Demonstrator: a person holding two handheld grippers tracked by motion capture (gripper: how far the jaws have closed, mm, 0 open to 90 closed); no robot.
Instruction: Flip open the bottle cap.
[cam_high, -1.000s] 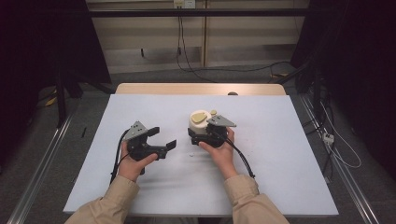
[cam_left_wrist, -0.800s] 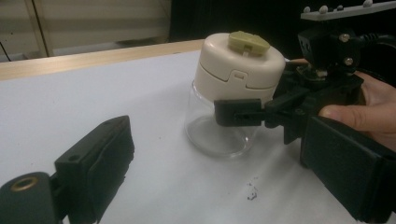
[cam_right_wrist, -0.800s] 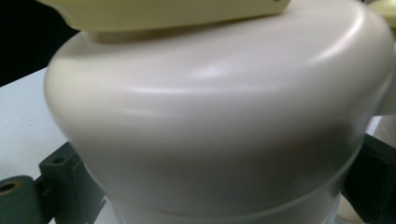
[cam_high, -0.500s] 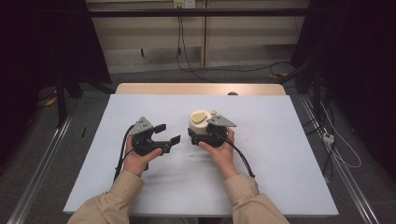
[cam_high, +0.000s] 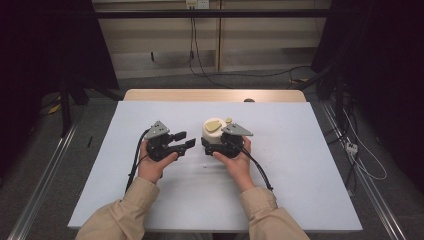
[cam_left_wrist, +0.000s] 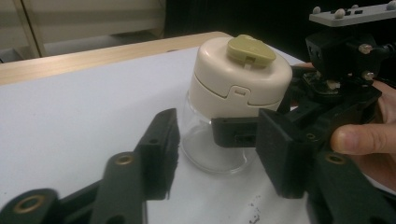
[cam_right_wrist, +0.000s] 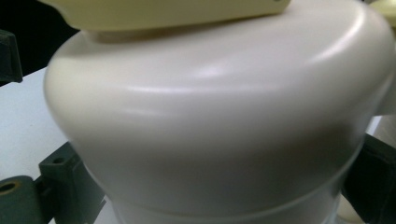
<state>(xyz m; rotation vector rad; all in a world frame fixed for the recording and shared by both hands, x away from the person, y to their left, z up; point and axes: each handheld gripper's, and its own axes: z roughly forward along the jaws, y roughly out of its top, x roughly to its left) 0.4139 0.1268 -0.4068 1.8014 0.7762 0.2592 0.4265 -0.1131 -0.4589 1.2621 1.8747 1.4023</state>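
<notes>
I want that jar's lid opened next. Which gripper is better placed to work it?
Probably the left gripper: it is free beside the jar, facing the cream lid. The right gripper holds the jar's glass body.

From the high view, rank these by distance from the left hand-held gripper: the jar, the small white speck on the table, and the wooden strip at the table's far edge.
1. Small white speck, just right of the left hand-held gripper.
2. Jar, further right, held by the right hand-held gripper.
3. Wooden strip, far edge.
</notes>
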